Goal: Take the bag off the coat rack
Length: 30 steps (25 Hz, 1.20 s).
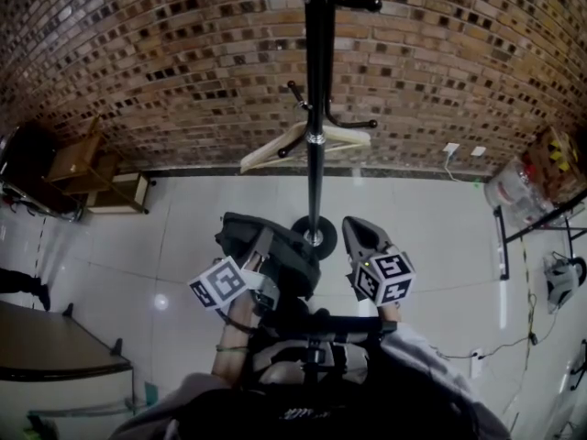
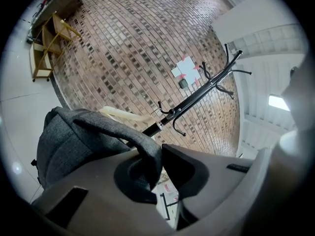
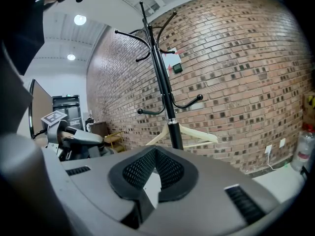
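Clearly, the bag is off the coat rack. None of the hooks is touched by it, and it is held low, in front of the pole and near the rack's round foot. It is held up by its strap, most likely so that it can be carried away from the rack without being dropped on the floor.

The strap is pinched by the left tongs. Their jaws are closed almost all the way, with only the strap squeezed between them. The grey body of the bag hangs just beside the jaws.

The right tongs are closed with nothing in them. Their tips meet, and only the rack and the brick wall are seen past them. They are held just to the right of the rack's pole, close to its foot, perhaps so that help can be given with the bag if it is needed.

A wooden hanger is hung on the rack, higher up the pole than the bag.
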Each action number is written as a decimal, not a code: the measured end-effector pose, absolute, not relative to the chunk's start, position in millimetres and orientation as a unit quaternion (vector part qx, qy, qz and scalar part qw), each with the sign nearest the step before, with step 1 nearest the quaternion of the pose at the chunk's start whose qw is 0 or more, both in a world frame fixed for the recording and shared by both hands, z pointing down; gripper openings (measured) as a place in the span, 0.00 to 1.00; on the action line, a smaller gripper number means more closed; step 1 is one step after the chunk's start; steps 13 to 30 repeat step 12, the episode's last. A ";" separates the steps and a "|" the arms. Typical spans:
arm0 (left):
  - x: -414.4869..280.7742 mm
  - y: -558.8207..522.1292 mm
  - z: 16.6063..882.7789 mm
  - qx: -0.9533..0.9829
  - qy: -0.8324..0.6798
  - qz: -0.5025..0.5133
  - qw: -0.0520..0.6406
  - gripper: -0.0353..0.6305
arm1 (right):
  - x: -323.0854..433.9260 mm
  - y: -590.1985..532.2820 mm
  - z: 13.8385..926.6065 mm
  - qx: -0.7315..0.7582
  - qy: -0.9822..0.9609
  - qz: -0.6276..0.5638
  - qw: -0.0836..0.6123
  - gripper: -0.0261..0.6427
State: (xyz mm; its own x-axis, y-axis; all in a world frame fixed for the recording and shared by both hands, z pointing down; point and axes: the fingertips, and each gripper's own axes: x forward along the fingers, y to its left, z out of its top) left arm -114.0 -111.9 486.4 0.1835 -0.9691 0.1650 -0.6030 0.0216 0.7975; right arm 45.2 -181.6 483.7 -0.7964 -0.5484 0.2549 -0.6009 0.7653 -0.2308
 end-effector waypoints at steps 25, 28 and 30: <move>-106.8 -123.6 493.8 0.675 -0.583 -0.201 0.404 0.11 | 40.7 -190.5 486.3 0.312 -0.933 0.158 0.082 0.02; -106.8 -123.6 493.8 0.675 -0.583 -0.201 0.404 0.11 | 40.7 -190.5 486.3 0.312 -0.933 0.158 0.082 0.02; -106.8 -123.6 493.8 0.675 -0.583 -0.201 0.404 0.11 | 40.7 -190.5 486.3 0.312 -0.933 0.158 0.082 0.02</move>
